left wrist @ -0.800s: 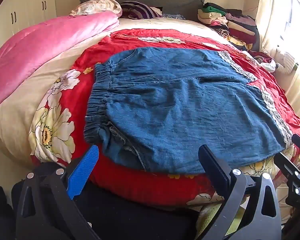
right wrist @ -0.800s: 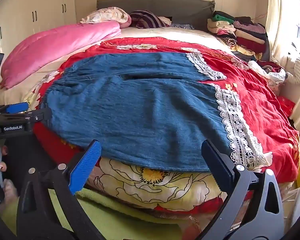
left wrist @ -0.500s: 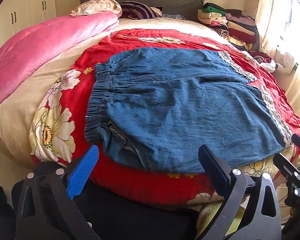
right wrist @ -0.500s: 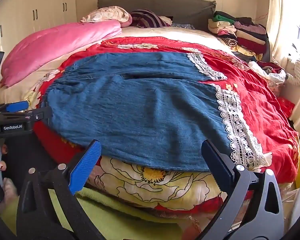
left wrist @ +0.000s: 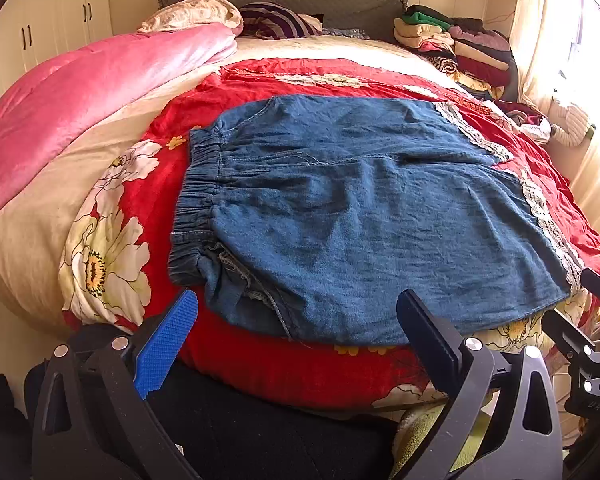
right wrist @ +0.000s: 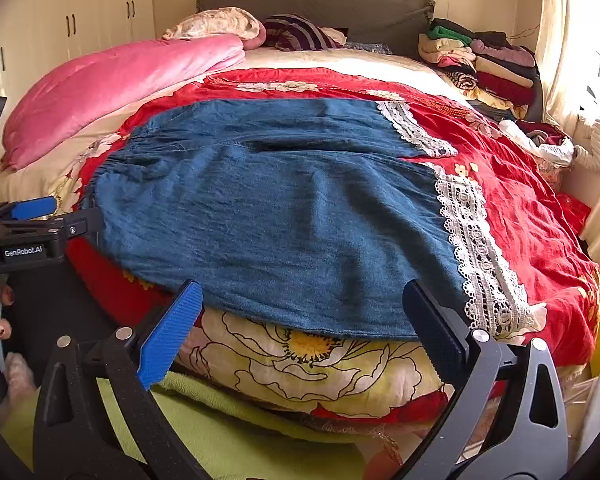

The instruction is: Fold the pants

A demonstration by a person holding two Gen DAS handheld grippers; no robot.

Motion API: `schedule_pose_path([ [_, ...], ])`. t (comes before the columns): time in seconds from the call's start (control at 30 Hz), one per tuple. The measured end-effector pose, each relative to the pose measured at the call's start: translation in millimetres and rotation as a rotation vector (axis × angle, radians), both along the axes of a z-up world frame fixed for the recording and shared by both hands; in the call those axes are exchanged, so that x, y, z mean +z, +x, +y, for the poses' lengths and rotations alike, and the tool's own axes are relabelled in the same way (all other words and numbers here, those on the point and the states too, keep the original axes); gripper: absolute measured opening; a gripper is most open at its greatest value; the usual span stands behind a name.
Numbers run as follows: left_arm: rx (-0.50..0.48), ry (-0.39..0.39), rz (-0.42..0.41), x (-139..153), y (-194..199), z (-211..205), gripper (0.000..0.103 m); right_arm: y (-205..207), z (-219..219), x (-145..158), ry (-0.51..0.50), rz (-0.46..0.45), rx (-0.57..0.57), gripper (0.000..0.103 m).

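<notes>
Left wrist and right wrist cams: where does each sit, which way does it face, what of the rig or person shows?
Left wrist: on the left claw, near the bed's foot, looking down over the blue pants from their waistband side; its own open fingers show, the right claw's tip at the right edge.
Right wrist: on the right claw, facing the lace hem side; own open fingers, the left claw at left.
Shared: pants, red quilt, pink duvet, clothes pile.
</notes>
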State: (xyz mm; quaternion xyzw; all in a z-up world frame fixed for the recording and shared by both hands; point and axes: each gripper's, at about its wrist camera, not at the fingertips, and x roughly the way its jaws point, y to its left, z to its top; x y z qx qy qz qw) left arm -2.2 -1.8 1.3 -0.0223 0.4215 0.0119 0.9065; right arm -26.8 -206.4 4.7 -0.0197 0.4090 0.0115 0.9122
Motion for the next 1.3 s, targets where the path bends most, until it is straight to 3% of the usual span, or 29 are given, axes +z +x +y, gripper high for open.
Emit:
schedule_pose_path([
  [1.3, -0.004, 0.002, -0.011, 5.3, -1.0, -1.1, 0.099, 2.2, -4.6, -1.9, 0.003, 0.009, -0.007, 0.095],
])
